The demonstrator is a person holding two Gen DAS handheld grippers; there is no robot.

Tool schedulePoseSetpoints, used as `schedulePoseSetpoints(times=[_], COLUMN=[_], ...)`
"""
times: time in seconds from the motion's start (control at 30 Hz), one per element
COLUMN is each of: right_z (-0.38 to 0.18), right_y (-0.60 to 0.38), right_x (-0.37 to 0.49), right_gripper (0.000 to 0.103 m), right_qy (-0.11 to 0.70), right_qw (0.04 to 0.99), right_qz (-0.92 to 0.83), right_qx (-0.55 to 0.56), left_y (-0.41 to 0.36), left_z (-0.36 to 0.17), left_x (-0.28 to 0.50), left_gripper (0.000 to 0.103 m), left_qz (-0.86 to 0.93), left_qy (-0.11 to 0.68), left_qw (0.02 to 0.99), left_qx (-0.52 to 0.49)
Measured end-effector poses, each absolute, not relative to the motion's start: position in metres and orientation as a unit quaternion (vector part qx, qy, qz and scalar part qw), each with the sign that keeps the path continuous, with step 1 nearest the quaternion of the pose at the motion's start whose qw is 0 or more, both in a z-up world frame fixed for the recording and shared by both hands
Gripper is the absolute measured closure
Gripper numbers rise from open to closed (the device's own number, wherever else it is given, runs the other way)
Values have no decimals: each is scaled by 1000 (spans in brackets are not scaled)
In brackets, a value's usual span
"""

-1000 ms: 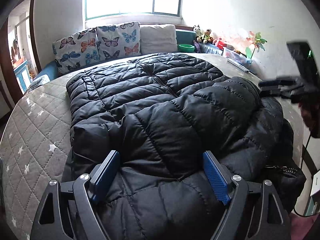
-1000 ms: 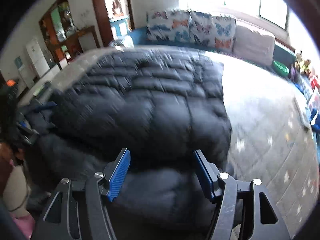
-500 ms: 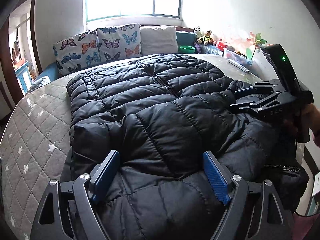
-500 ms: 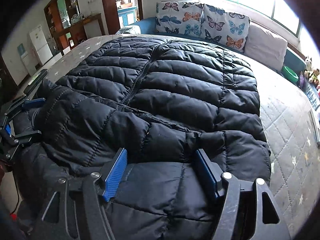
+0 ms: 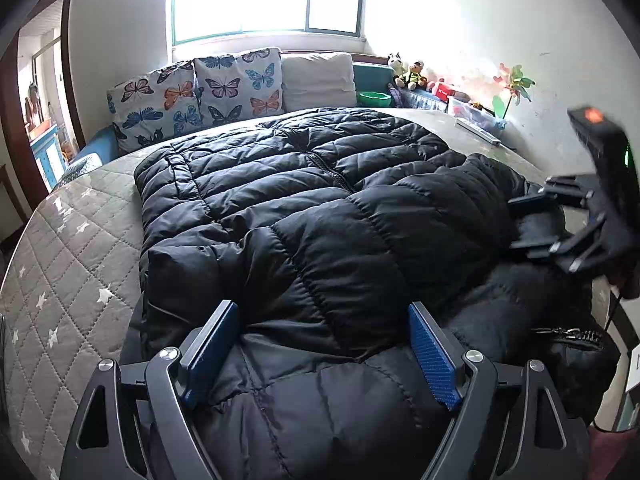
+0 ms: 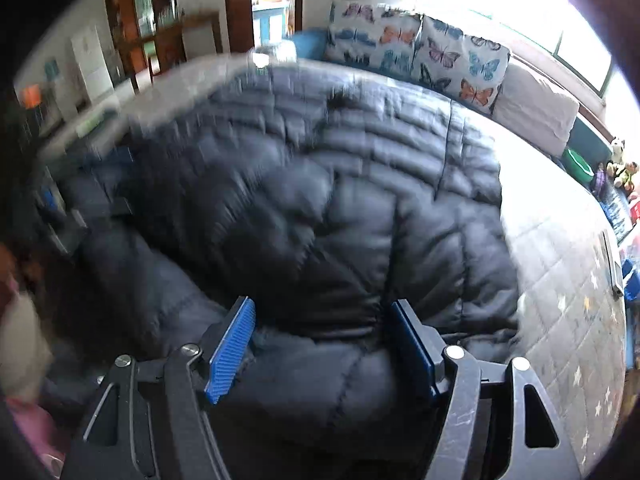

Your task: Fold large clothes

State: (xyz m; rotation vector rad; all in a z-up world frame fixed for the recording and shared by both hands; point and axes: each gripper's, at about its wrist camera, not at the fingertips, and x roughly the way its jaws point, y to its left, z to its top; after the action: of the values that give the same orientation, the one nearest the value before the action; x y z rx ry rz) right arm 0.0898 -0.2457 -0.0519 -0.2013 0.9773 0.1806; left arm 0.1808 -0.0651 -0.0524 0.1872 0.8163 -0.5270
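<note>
A large black quilted puffer jacket [image 5: 304, 216] lies spread on a grey quilted bed [image 5: 76, 256], with a sleeve folded across its front. My left gripper [image 5: 323, 316] is open, low over the jacket's near edge, with blue pads [image 5: 432, 360] either side of the fabric. My right gripper [image 6: 322, 316] is open over the jacket [image 6: 344, 208] at its other side; that view is motion-blurred. The right gripper also shows in the left wrist view [image 5: 532, 220], open at the jacket's right edge. The left gripper shows faintly in the right wrist view [image 6: 64, 216].
Butterfly pillows [image 5: 196, 92] and a white pillow [image 5: 318, 80] line the far side under a window. Toys and a green bowl [image 5: 374, 99] sit at the back right by the wall. A doorway [image 5: 36, 120] opens at the left.
My right gripper has swung away from the jacket's right edge, outward and up, and its view has blurred. The left gripper and the jacket have stayed put.
</note>
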Motion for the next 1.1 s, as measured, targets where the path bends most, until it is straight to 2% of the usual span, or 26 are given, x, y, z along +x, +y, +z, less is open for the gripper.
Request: schedulePoseSetpoints(times=[0.13, 0.27, 0.47, 0.57, 0.7, 0.83, 1.0, 1.1], right_z=[-63, -43, -13, -22, -63, -51, -23, -33], right_y=[-240, -238, -210, -189, -170, -179, -215, -249], right_x=[85, 89, 90, 97, 105, 103, 85, 79], right_gripper=[25, 25, 25, 25, 21, 20, 20, 20], right_qy=[453, 471, 435, 435, 453, 467, 448, 463], right_qw=[881, 872, 888, 883, 866, 862, 877, 878], right_qz=[76, 67, 111, 132, 126, 129, 96, 69], right_qx=[-115, -116, -99, -118, -171, -146, -143, -101], left_y=[-67, -66, -65, -65, -70, -66, -66, -67], left_z=[-54, -54, -54, -54, -57, -57, -57, -57], left_x=[182, 181, 181, 181, 178, 180, 179, 179], left_gripper=[13, 13, 13, 13, 13, 12, 12, 12], left_qz=[-248, -247, -247, -247, -241, -245, -246, -247], left_qy=[393, 392, 392, 391, 387, 388, 386, 386], left_qw=[880, 881, 882, 882, 883, 882, 883, 883], left_qx=[96, 92, 91, 91, 113, 103, 102, 102])
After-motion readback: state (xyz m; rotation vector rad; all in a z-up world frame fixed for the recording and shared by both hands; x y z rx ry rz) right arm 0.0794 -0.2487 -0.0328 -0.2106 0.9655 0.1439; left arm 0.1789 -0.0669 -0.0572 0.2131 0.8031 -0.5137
